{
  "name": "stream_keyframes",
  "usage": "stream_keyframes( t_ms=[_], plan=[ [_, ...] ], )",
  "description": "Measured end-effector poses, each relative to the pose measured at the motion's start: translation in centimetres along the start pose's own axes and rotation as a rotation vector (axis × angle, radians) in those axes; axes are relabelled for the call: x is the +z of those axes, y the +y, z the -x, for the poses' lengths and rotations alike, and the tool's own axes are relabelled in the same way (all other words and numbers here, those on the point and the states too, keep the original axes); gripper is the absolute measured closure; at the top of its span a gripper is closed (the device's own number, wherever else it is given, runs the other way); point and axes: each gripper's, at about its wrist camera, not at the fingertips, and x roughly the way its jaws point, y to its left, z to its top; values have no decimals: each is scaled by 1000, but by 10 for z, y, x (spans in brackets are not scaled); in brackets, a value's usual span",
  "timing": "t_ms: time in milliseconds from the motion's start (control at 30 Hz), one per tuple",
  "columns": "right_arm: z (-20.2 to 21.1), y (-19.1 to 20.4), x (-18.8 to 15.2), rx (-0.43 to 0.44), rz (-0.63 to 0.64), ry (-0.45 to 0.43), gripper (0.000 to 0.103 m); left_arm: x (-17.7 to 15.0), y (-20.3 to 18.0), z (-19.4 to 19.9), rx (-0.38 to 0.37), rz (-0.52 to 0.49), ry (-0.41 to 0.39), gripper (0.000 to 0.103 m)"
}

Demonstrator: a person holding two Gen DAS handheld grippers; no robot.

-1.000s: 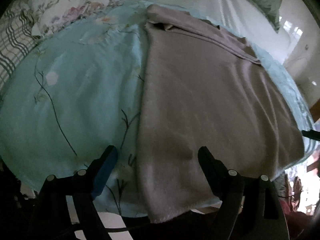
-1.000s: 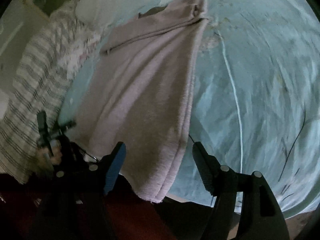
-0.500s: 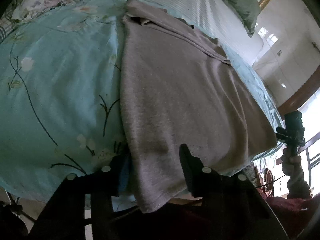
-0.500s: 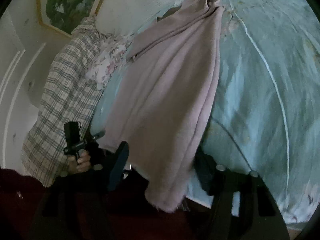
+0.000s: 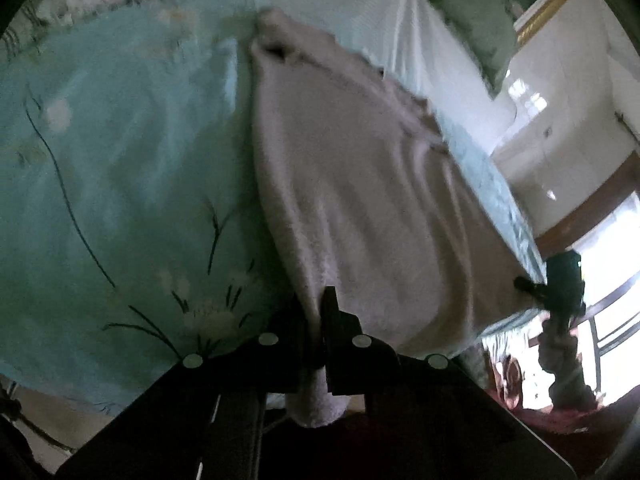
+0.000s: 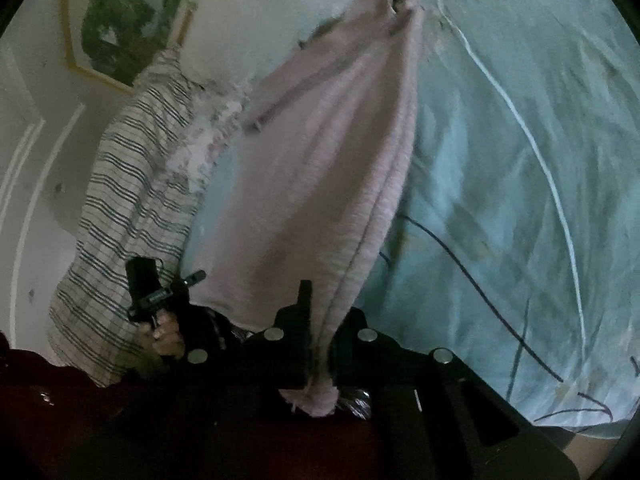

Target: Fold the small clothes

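Note:
A mauve-grey knitted garment (image 5: 360, 200) lies spread lengthwise on a light blue floral bedsheet (image 5: 120, 180). My left gripper (image 5: 314, 312) is shut on the garment's near left corner at the bed's front edge, with cloth bunched between the fingers. In the right wrist view the same garment (image 6: 320, 168) runs away from me, and my right gripper (image 6: 318, 312) is shut on its near right corner. Each gripper shows in the other's view: the right one (image 5: 564, 284) and the left one (image 6: 156, 296).
A white pillow (image 5: 360, 12) and a green pillow (image 5: 472, 8) lie at the head of the bed. A plaid cloth (image 6: 120, 220) and a floral one (image 6: 200, 148) lie at the bed's left. A framed picture (image 6: 124, 16) hangs on the wall.
Both grippers moved forward onto the garment's near corners and closed from wide open to shut on the cloth. The near edge now bunches up between the fingers.

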Motion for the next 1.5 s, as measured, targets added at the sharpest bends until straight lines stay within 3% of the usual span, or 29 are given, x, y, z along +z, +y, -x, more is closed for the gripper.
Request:
stream_keyframes(
  t_ms=[133, 300, 400, 533, 667, 900, 967, 1167, 1267, 1333, 1367, 1400, 1433, 1467, 1500],
  plan=[
    [20, 18, 21, 39, 34, -104, 95, 19, -15, 27, -66, 24, -128, 99],
    [33, 31, 57, 55, 58, -210, 95, 60, -37, 39, -82, 2, -254, 99],
    [32, 33, 91, 52, 70, -275, 95, 91, -45, 31, -70, 1, -302, 99],
    [23, 31, 144, -21, 92, -337, 95, 143, -53, 17, -47, -12, -351, 99],
    [5, 20, 205, -76, 74, -383, 95, 204, -64, -9, 23, -19, -393, 99],
    [-39, 0, 292, -173, 75, -360, 96, 299, -63, -71, 146, -52, -380, 99],
    [-55, -11, 313, -239, 79, -346, 96, 320, -58, -94, 174, -57, -362, 98],
    [-98, -53, 346, -314, 40, -282, 95, 356, -33, -157, 246, -55, -294, 98],
    [-122, -77, 354, -346, -20, -210, 93, 366, -14, -195, 288, -42, -216, 97],
    [-124, -85, 353, -350, -48, -202, 93, 365, -1, -217, 324, -39, -155, 95],
    [-117, -86, 350, -331, -65, -215, 91, 362, 5, -222, 331, -32, -134, 90],
    [-111, -86, 348, -326, -72, -231, 88, 359, 8, -221, 318, -24, -125, 84],
    [-98, -81, 342, -329, -64, -266, 76, 353, 9, -217, 293, -15, -125, 80],
    [-89, -77, 338, -331, -48, -289, 61, 348, 9, -211, 269, -10, -129, 68],
    [-78, -68, 331, -346, -19, -323, 54, 340, 5, -203, 251, -18, -139, 58]
  ],
)
